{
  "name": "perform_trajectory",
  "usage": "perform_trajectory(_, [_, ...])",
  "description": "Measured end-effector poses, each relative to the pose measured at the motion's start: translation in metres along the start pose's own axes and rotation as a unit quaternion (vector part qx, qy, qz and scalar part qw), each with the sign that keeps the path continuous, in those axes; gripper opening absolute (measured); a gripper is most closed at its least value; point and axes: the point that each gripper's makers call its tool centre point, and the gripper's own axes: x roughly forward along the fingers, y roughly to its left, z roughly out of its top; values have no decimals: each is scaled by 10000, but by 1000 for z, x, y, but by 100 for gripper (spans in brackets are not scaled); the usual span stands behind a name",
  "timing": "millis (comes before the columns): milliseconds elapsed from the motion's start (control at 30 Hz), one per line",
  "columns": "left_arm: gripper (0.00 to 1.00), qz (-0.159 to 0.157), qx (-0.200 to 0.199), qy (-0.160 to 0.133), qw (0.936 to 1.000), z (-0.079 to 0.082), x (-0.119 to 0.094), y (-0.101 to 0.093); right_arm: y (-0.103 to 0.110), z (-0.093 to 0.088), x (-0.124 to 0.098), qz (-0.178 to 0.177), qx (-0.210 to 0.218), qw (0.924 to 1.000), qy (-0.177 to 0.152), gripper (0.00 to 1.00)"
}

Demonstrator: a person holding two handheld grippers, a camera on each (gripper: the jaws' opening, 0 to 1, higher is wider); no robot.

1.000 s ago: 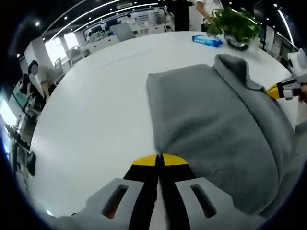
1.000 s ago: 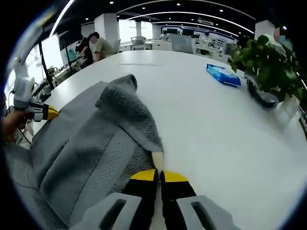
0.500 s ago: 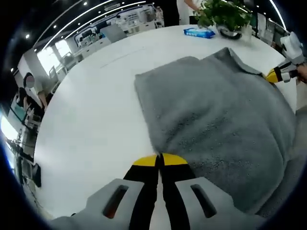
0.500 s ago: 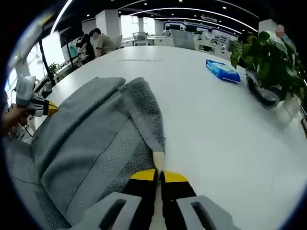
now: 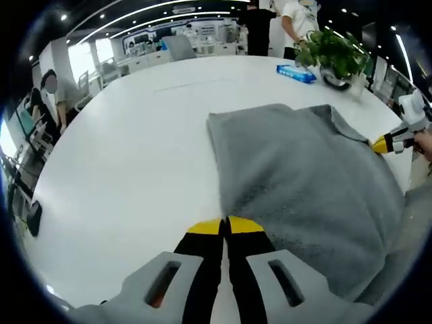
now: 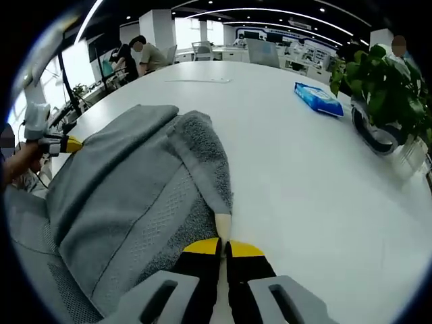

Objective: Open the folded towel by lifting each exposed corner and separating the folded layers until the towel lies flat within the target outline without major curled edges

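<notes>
Grey towel point(image 5: 304, 182) spread over the near part of a white table point(image 5: 128, 155), near portion hanging past the table edge. Left gripper point(image 5: 226, 226) pressed together on the towel's near-left corner. Right gripper point(image 6: 223, 246) pinching a towel edge, with a pale tag point(image 6: 223, 222) just beyond the tips. Folded layer point(image 6: 202, 158) doubled back along the right side, edge raised. Bare tabletop wide to left, right and far side. Blue packet point(image 6: 318, 99) and potted plant point(image 6: 378, 88) well apart from the towel, at far right.
</notes>
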Motion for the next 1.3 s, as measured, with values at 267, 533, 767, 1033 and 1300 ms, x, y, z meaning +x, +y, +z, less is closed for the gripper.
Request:
perform_trajectory(267, [1,165,376,253,9988,-10,4,16,-3,0,0,-26,-80,10000,53,0])
perform_trajectory(533, [1,275,730,471,9958,-22,4,42,-5,-1,-1,-3,-25,10000,75,0])
perform_trajectory(767, [1,372,1124,497,9917,-19,5,61,-8,0,0,-50,-115,9998,132,0])
perform_trajectory(1033, [1,454,1639,589,9837,-22,3,72,-20,-1,-1,-207,-172,9994,204,0])
perform_trajectory(1300, [1,305,1327,504,9894,-22,4,74,-33,-2,-3,-355,-237,9986,318,0])
